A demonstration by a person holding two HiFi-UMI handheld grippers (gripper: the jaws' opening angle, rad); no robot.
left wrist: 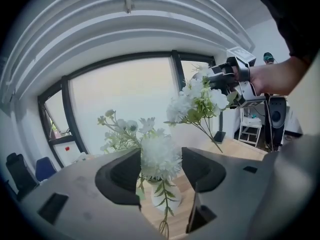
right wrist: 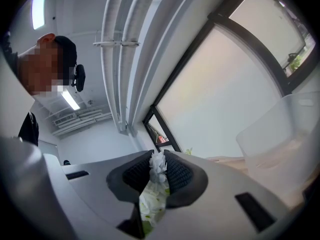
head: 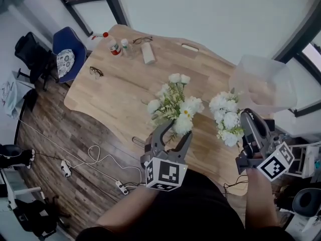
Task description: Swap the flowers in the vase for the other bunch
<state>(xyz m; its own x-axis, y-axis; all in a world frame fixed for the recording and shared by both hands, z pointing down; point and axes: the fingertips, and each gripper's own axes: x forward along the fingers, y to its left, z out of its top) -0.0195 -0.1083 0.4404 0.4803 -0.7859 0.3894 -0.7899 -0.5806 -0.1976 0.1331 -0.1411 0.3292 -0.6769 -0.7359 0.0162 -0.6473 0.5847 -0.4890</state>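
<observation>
A bunch of white flowers with green leaves stands mid-table; its blooms hide the vase in the head view. In the left gripper view the small white vase shows below a big white bloom. My left gripper is open, its jaws on either side of that bloom without pressing it. My right gripper is shut on the stems of the other white bunch, held in the air to the right of the vase. A white sprig pokes up between its pads.
A translucent plastic tub sits at the table's far right. Small bottles, a white tube and two pairs of glasses lie at the far left end. A blue chair and floor cables are left of the table.
</observation>
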